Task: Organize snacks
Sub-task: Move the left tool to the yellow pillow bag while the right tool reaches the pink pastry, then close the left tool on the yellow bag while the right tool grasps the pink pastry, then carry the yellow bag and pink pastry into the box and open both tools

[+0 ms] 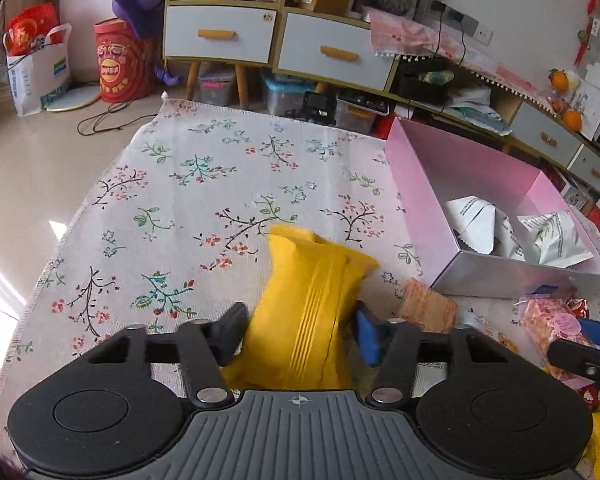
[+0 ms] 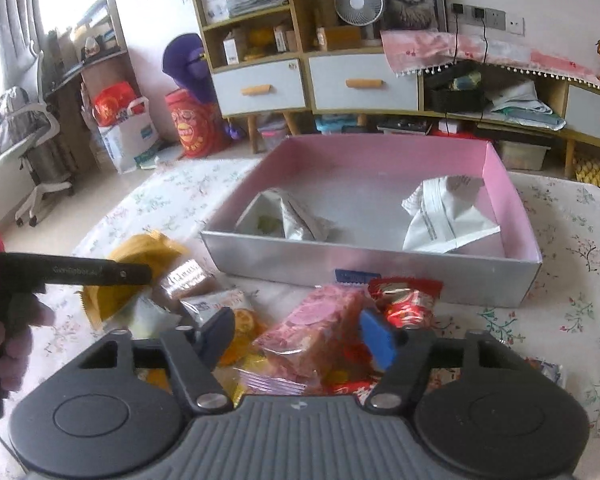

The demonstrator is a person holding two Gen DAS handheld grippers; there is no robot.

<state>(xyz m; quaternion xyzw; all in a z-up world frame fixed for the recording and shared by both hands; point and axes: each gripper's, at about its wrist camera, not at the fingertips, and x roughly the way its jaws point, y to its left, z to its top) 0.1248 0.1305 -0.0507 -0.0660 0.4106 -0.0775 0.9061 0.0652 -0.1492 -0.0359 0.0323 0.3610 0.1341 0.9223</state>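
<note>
Both grippers have a snack each right now. The left gripper is clamped across the middle of a yellow packet, which stands up off the floral tablecloth with its crimped top pointing away. The right gripper has its jaws squeezed onto a pink packet sitting on top of the snack pile in front of the pink box; the pads look to be pressing on it, though that view is a bit blurry, so I'd call it likely rather than certain.

Handling-wise these are light, soft, puffy film bags. The yellow one has a ribbed back seam and bulges around the pads, so it gives under pressure and whatever's inside could crush if squeezed harder. Mid-body is the sensible place to hold; the flat crimped ends are thin and slick and would probably slide out. The pink one is clear wrap over a blocky pink slab, stiffer and squarer, so gripping across its short sides suits it.

The box is stiff card, pink inside with a silvery outer wall, open top, low sides. 2 crinkly white packets are already lying in it, well apart. The rest of the pile is glossy wrappers, including a red foil packet just beside the pink one.
</note>
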